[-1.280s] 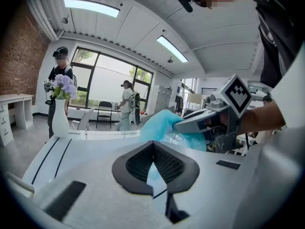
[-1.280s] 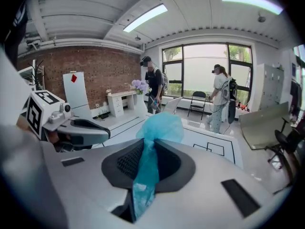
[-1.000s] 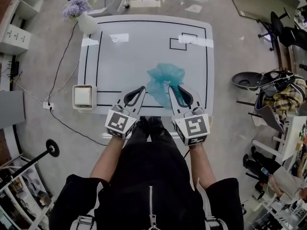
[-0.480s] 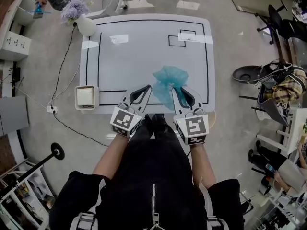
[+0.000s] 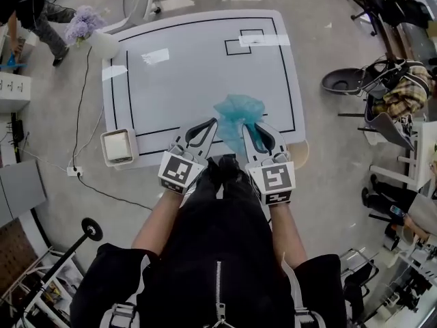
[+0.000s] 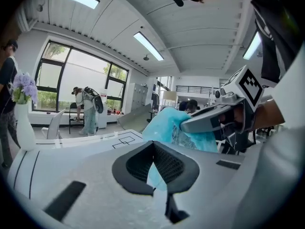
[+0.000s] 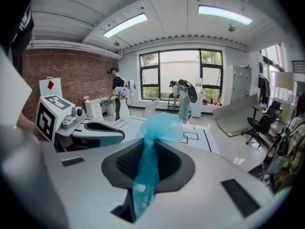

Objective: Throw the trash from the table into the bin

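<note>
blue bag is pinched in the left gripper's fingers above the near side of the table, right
Not the left: the blue bag is pinched in the fingers of the right gripper, above the near side of the table. The right gripper view shows it clamped there.

The head view looks from above the person steeply down on the white table (image 5: 198,67), the left gripper (image 5: 212,122) and the right gripper (image 5: 253,128). Each gripper view sits close behind its own jaws and faces nearly level across the room. All three views share the teal plastic bag (image 5: 235,110) and the table top.
</note>
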Tool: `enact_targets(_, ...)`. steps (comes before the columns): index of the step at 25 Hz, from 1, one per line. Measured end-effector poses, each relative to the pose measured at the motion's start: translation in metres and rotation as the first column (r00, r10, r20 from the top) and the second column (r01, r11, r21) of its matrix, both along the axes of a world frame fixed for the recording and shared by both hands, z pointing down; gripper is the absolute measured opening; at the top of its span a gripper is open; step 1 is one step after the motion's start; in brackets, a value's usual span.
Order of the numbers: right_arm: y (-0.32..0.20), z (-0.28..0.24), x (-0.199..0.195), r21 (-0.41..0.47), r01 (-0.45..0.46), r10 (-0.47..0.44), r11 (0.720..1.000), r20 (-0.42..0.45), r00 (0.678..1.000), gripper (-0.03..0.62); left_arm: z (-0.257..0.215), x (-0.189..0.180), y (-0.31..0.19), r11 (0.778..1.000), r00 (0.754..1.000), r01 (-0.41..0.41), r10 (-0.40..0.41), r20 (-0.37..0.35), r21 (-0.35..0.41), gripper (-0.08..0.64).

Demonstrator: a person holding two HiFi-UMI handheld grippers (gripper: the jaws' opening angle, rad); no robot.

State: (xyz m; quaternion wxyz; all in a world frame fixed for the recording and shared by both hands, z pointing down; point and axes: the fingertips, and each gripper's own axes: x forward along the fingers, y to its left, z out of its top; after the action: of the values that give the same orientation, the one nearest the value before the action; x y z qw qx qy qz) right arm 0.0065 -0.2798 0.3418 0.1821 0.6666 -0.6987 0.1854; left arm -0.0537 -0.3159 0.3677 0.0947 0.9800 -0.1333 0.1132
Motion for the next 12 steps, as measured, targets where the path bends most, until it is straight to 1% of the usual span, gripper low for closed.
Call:
enact_targets(4, 0.012, 0.005, 0.002, -0.01, -0.053, 0.054, 0.999, 0.003, 0.999, 0.048, 0.004, 0.006, 0.007, 0.999, 1.0, -0.031, 0.031, -0.007, -0.043, 0.005)
enact_targets(8, 0.026, 0.007, 0.011, -0.02, -0.089, 0.089, 0.996, -0.016, 0.996, 0.048, 0.008, 0.015, 0.016, 0.996, 0.996, -0.087, 0.087, -0.011, -0.024, 0.005)
enact_targets(12, 0.034, 0.008, 0.019, -0.023, -0.117, 0.116, 0.993, -0.021, 0.993, 0.048, 0.008, 0.025, 0.02, 0.994, 0.995, -0.1, 0.099, -0.015, -0.043, 0.005)
